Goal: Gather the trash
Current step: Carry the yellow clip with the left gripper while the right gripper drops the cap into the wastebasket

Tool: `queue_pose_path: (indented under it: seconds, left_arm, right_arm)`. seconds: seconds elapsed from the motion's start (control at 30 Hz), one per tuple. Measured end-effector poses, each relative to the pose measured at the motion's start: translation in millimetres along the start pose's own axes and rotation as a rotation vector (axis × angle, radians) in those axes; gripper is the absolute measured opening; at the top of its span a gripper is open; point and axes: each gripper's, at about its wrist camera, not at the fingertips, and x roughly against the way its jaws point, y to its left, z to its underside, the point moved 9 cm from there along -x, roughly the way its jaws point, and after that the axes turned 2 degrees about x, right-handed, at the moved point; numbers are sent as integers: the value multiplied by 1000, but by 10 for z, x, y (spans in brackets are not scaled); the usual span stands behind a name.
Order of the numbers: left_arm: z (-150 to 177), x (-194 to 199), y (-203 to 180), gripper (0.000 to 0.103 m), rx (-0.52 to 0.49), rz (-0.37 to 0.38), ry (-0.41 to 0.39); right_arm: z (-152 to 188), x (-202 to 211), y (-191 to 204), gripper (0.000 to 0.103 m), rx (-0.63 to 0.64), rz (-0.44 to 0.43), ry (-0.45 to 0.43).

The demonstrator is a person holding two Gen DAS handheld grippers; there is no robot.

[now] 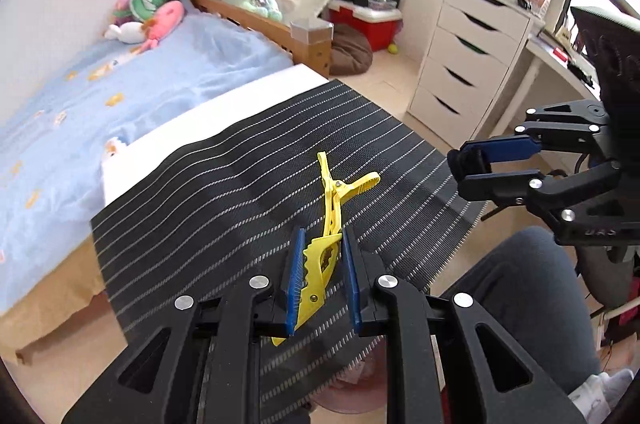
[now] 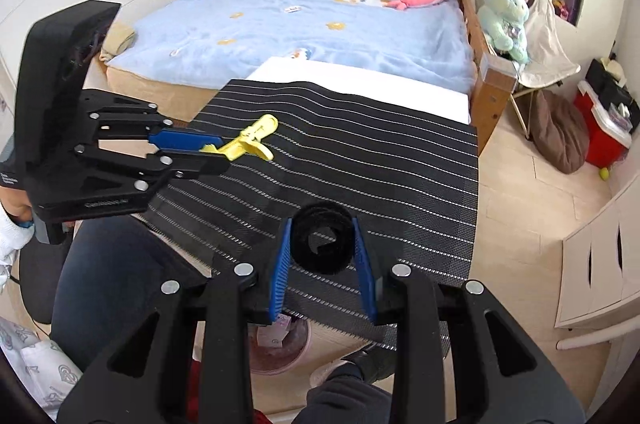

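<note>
Both grippers are loaded: left gripper [image 1: 320,276] clamps the clip [image 1: 330,220], right gripper [image 2: 324,264] clamps the strap [image 2: 322,242]; the bin [image 2: 280,348] sits directly below the counter [image 2: 400,176] edge, nearer the right.

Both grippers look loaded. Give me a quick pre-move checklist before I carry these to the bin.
1. Left gripper closed on the yellow clip: ok, the blue pads pinch its near end.
2. Clip lifted off the striped mat: cannot tell; its far end may touch the mat.
3. Right gripper closed on the black strap roll: ok, both pads press its sides.
4. Roll intact: ok, it sits coiled with no loose tail showing.
5. Pink bin located: ok, partly visible below the mat's near edge; its opening is mostly hidden.
6. Grippers apart from each other: ok, a gap shows in both views.
</note>
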Motion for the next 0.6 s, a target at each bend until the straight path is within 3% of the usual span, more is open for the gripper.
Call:
queue_pose_path:
  seconds: [0.2, 0.6]
  left_arm:
    - [224, 361, -82, 18, 32, -11, -55]
    - [795, 685, -184, 18, 72, -35, -80]
  right_arm:
    - [78, 192, 249, 30, 28, -9, -35]
    - [395, 396, 780, 30, 72, -63, -50]
